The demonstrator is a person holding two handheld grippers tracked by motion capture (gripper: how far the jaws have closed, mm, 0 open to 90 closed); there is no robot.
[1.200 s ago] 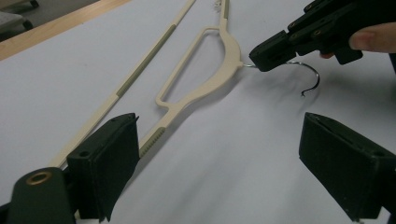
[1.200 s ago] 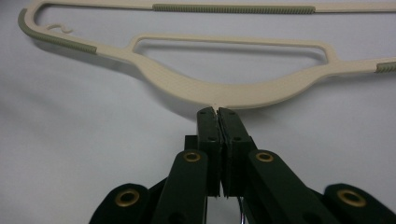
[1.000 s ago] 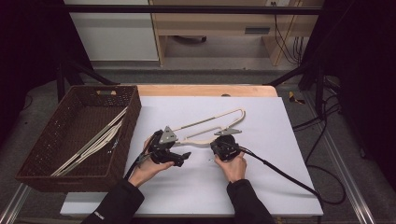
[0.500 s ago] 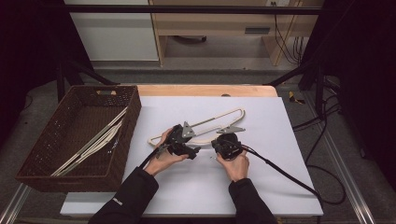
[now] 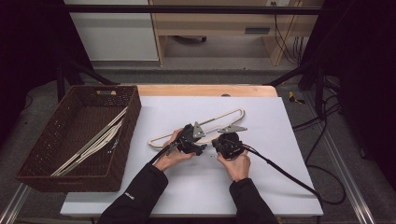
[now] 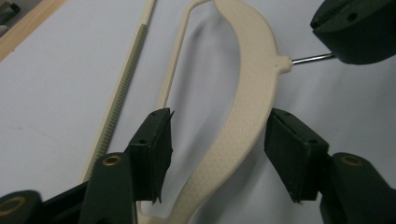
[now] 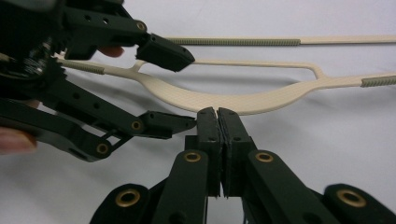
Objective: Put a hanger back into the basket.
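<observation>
A cream plastic hanger [image 5: 233, 113] lies on the white table [image 5: 280, 177]. My right gripper [image 5: 225, 134] is shut on the hanger's thin metal hook [image 6: 308, 58]; its jaws [image 7: 217, 112] press together right at the hanger's middle [image 7: 261, 100]. My left gripper [image 5: 201, 135] sits just left of it. Its jaws [image 6: 219, 154] straddle the hanger's broad curved shoulder [image 6: 243, 107] and have just been closing. Neither pad presses on the plastic; the left pad [image 6: 154, 144] stands well clear. From the right gripper view the left gripper [image 7: 187, 88] reaches in from the left.
A dark wicker basket [image 5: 32, 168] stands at the table's left, holding more cream hangers [image 5: 93, 142]. A black cable [image 5: 285, 175] trails from the right gripper toward the table's right front. A wooden strip [image 5: 205, 90] edges the far side.
My left hand has moved right and slightly down to the hanger, and its jaws have narrowed around the shoulder. The right gripper has stayed still, shut.
</observation>
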